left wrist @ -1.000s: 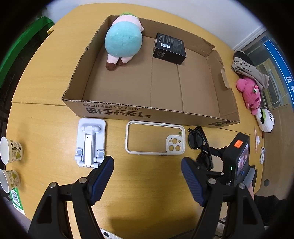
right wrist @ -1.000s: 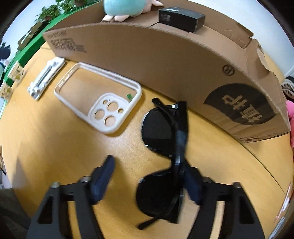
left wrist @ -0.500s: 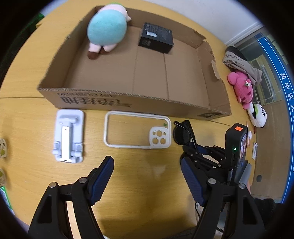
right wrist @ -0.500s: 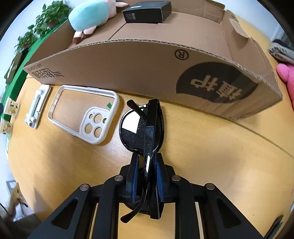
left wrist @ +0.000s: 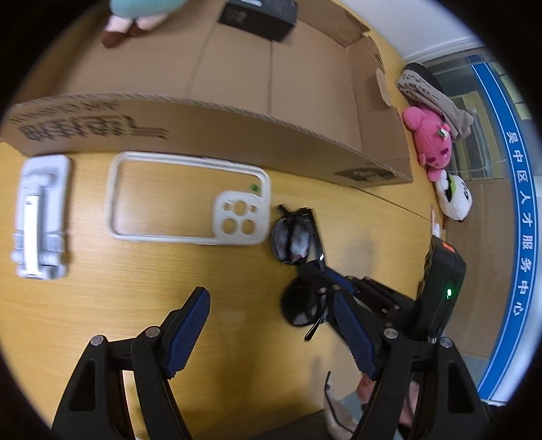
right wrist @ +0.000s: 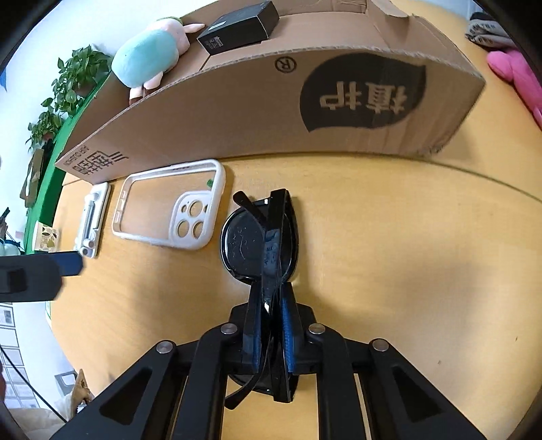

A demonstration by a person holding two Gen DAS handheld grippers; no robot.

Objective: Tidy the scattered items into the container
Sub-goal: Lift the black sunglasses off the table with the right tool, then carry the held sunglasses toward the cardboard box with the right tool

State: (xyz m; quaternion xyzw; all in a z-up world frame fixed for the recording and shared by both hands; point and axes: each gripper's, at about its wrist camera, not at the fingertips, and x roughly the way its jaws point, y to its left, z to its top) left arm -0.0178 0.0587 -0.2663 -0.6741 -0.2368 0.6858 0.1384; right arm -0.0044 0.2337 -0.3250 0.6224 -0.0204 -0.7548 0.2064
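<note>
On the yellow wooden table (left wrist: 118,304), the open brown cardboard box (left wrist: 237,118) holds a teal plush toy (right wrist: 145,57) and small black carton (right wrist: 237,27). The right gripper (right wrist: 271,325) is clamped on folded black sunglasses (right wrist: 261,237) beside the white phone case (left wrist: 186,199). The left gripper (left wrist: 271,335) gapes empty.

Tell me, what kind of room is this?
Probably an office or a public service centre, not a home. A blue sign with Chinese writing runs along the glass wall, potted plants sit on a green ledge, and the box stands on a big wooden table.
</note>
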